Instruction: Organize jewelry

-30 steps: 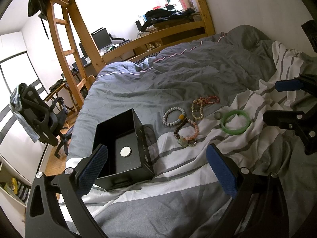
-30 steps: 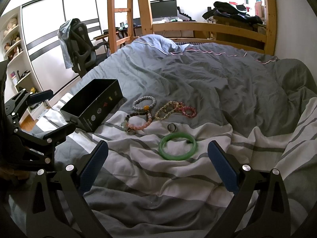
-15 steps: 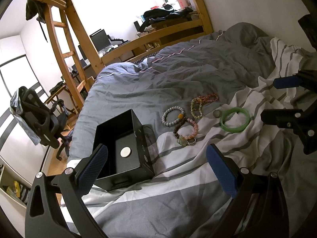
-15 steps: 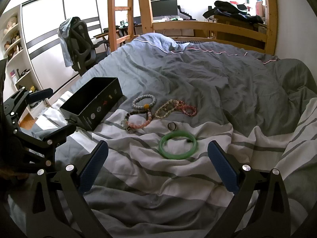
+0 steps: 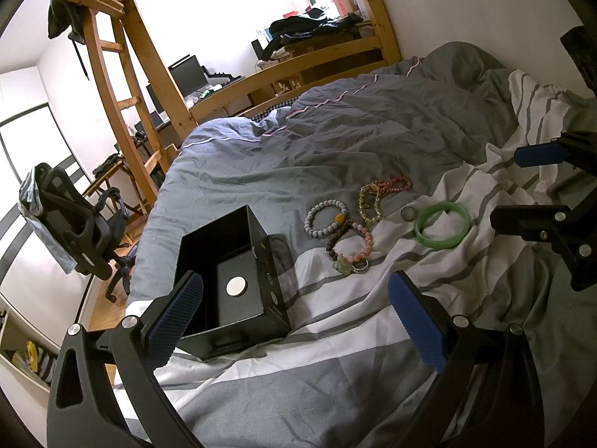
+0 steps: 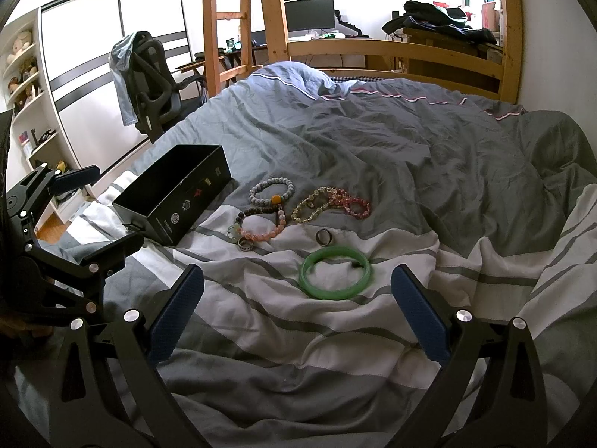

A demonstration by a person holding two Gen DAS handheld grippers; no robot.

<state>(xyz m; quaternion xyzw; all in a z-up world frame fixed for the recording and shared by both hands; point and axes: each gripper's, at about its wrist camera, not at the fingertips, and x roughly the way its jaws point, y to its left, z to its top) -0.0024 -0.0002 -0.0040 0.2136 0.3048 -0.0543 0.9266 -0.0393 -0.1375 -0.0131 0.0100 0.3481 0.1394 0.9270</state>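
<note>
Fingers (image 6: 175,317) of both grippers spread wide, empty, above the green bangle (image 6: 335,277) and black box (image 5: 231,280).

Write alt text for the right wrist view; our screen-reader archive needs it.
A green bangle lies on a striped duvet just ahead of the open right gripper. Beaded bracelets and two rings lie beyond it, an open black box to their left.

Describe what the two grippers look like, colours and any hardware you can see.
Both match. The left gripper and the right gripper each have a black angular frame with cut-out openings, round silver bolt heads, and two fingers faced with dark blue, dimpled pads. No cables, markings or sleeves show.
</note>
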